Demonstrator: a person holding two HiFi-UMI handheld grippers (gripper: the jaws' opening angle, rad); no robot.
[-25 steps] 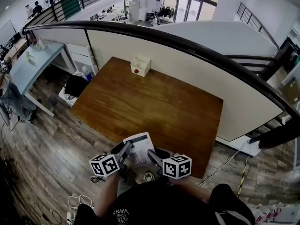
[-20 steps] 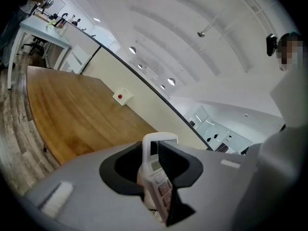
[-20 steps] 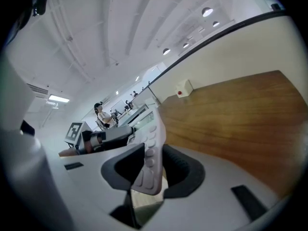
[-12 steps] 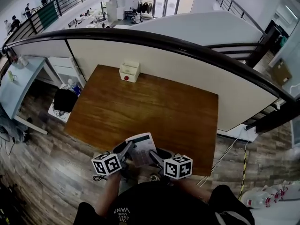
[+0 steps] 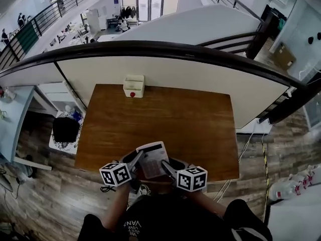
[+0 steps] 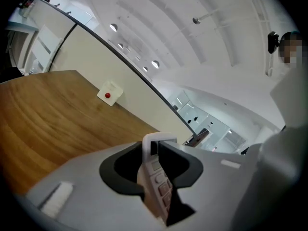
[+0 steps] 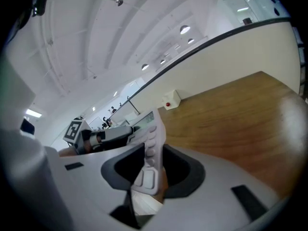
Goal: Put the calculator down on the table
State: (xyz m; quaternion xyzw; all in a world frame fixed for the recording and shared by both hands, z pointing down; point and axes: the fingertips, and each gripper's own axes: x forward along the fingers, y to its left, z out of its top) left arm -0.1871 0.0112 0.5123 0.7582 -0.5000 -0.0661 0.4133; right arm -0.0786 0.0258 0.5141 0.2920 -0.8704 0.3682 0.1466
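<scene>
A white calculator [image 5: 152, 159] hangs over the near edge of the brown wooden table [image 5: 175, 119], keys up and held from both sides. My left gripper [image 5: 138, 159] is shut on its left edge, my right gripper [image 5: 165, 166] on its right edge. In the left gripper view the calculator [image 6: 155, 179] stands edge-on between the jaws of the left gripper [image 6: 156, 172], keys toward the right. In the right gripper view the calculator [image 7: 150, 146] shows its display and keys, clamped in the right gripper [image 7: 147, 170], with the table [image 7: 240, 109] beyond.
A small white box with a red button [image 5: 133, 86] stands at the table's far edge, also seen as the box [image 6: 109, 93] and the box [image 7: 171, 100]. A cream partition with a dark rail [image 5: 165, 51] runs behind the table. A black bag [image 5: 65, 129] lies on the floor at left.
Both grippers have carried the calculator sideways along the table's near edge. The head view has swung, so the table now lies squarely ahead. The grip on the calculator is unchanged.
</scene>
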